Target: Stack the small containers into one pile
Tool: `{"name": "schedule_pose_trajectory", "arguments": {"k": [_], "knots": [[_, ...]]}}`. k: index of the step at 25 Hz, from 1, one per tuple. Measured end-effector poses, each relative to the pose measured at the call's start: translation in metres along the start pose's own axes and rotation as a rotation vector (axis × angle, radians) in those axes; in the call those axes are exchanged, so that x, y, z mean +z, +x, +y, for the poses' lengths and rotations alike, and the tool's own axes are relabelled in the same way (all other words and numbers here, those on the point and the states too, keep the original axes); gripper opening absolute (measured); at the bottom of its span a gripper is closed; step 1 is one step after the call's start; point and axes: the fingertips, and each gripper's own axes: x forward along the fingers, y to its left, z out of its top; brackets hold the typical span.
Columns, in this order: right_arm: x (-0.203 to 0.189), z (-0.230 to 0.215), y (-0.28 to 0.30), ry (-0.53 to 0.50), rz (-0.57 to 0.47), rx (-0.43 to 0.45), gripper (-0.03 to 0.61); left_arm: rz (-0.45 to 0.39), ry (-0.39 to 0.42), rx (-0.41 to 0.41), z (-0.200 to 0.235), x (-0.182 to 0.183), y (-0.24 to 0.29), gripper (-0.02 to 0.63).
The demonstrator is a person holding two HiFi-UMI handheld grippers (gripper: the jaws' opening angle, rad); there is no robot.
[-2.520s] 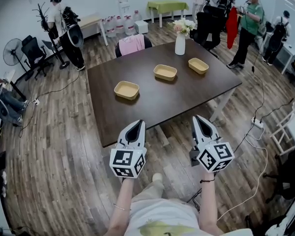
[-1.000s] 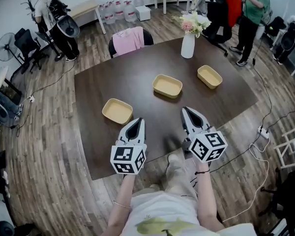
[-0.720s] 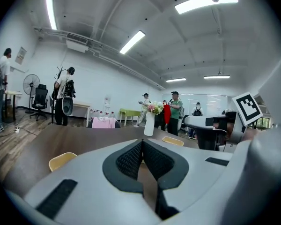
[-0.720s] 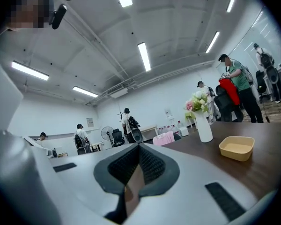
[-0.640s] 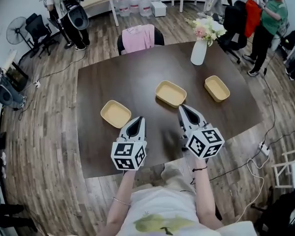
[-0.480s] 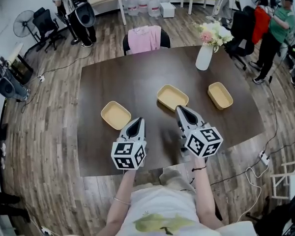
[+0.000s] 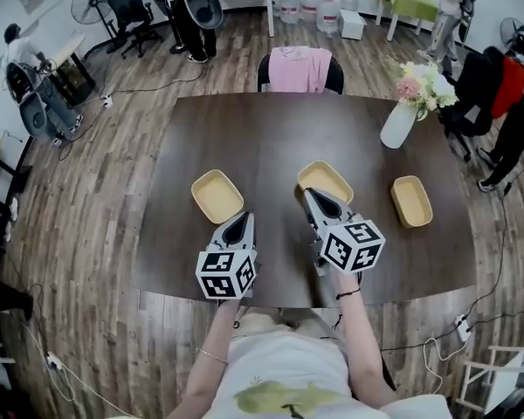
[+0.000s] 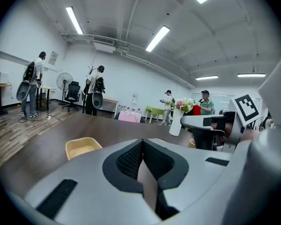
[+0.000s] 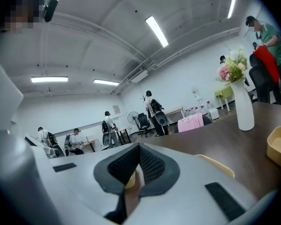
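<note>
The dark brown wooden table [image 7: 244, 138] carries everything. Above its near edge, the left gripper [image 7: 243, 217] and right gripper [image 7: 307, 194] both have their jaws together, empty. Three shallow tan plastic containers lie apart in a row: the left container [image 7: 217, 195] just beyond the left gripper, the middle container [image 7: 326, 182] at the right gripper's tip, the right container [image 7: 411, 201] alone.

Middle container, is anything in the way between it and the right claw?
Nothing visible is. The right claw, shut and empty, has its tip right at the near rim of the middle container.
</note>
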Motion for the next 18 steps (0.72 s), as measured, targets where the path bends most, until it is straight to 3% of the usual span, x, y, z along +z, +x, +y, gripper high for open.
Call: {"name": "schedule_pose_trajectory", "arguments": {"k": [8, 18], "knots": [[-0.034, 0.031, 0.059, -0.007, 0.118, 0.132, 0.021, 0.027, -0.073, 0.137, 0.054, -0.016, -0.015, 0.025], [-0.089, 0.054, 0.138, -0.056, 0.315, 0.174, 0.023, 0.083, -0.144, 0.181, 0.099, -0.035, -0.009, 0.025]]}}
